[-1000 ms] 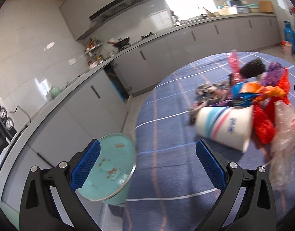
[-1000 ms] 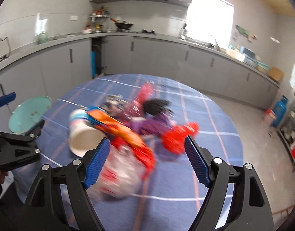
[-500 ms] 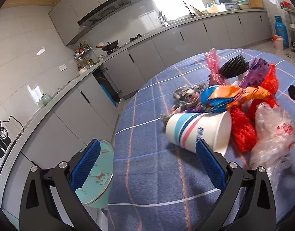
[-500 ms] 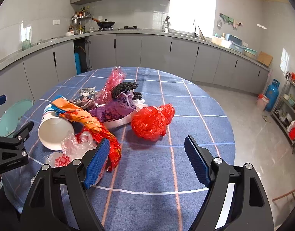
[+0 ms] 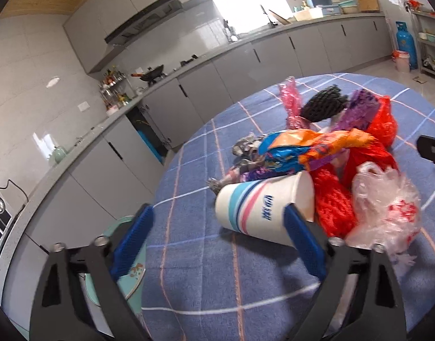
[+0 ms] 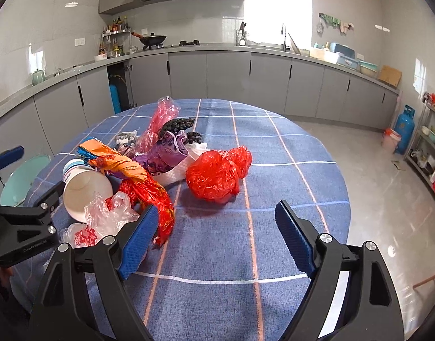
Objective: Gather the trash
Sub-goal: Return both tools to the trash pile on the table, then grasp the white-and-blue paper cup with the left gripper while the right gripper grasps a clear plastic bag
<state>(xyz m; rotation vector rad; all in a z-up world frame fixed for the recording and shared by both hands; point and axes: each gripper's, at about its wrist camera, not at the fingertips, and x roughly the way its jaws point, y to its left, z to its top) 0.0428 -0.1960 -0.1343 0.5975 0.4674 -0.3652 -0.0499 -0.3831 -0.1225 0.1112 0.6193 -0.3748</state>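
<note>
A pile of trash lies on a round table with a blue checked cloth [image 6: 274, 147]. A white paper cup [image 5: 263, 210] with blue and pink stripes lies on its side; it also shows in the right wrist view [image 6: 85, 190]. Around it are an orange and blue wrapper [image 5: 300, 145], a clear plastic bag [image 5: 385, 207], a red plastic bag [image 6: 217, 173], a purple wrapper [image 6: 163, 156] and a black net [image 6: 177, 125]. My left gripper [image 5: 217, 238] is open just before the cup, with nothing between its jaws. My right gripper [image 6: 214, 236] is open and empty, short of the red bag.
A turquoise round stool [image 5: 126, 278] stands beside the table's left edge, also in the right wrist view [image 6: 24, 179]. Grey kitchen cabinets [image 6: 217, 76] run along the walls. A blue gas cylinder [image 6: 403, 128] and a shelf rack [image 6: 433, 153] stand at the right.
My left gripper has moved in toward the paper cup, which now lies close to its right finger. My right gripper has steadied and faces the red bag from a little farther back.
</note>
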